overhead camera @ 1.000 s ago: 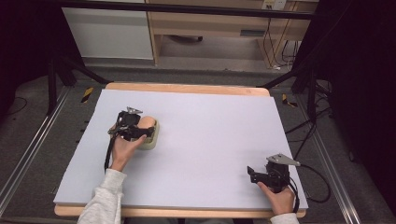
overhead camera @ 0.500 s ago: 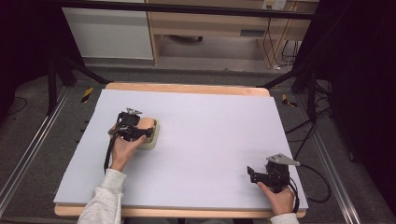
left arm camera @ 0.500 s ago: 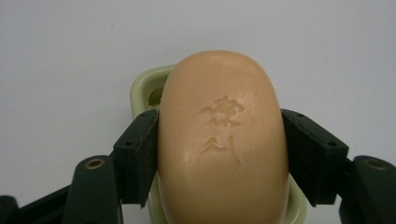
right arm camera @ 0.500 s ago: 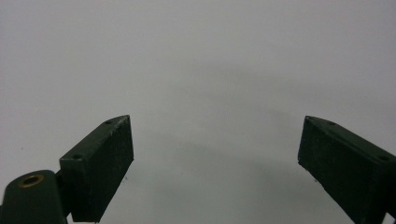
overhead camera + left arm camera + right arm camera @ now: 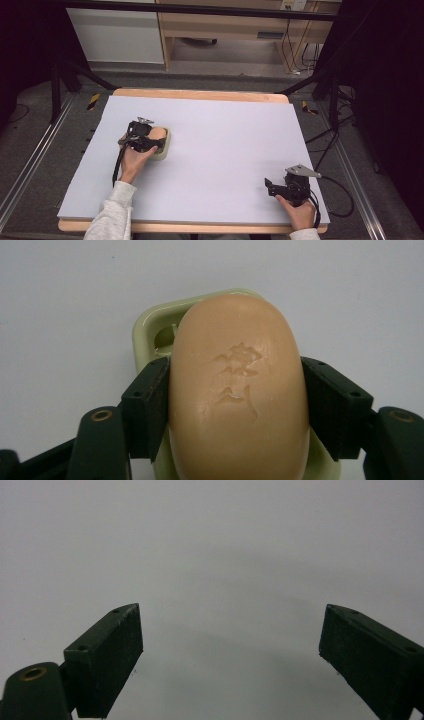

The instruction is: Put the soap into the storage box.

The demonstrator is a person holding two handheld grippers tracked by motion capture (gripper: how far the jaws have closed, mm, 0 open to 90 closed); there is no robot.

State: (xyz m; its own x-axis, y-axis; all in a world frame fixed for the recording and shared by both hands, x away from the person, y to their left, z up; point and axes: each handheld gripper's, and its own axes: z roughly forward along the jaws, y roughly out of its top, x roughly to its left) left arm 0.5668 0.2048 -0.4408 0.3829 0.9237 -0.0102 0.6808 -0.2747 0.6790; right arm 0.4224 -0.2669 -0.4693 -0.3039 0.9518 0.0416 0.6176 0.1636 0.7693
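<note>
So the soap bar (image 5: 239,390), a peachy-orange oval with a stamped mark on top, is sitting over a pale green soap dish (image 5: 150,330) on the left half of the surface (image 5: 225,130). Can't quite tell whether the bar is resting fully in the dish or lifted a hair off it. The left hand-held gripper (image 5: 239,400) has it clamped: both black pads are pressed flat against the long sides of the bar, one on each side. From the high view, that gripper (image 5: 156,141) comes at the dish from its left side, with the person's hand (image 5: 132,160) behind it in a grey sleeve. The right hand-held gripper (image 5: 270,184) is well apart, down near the front right corner, jaws spread wide with just bare surface between them.
</note>
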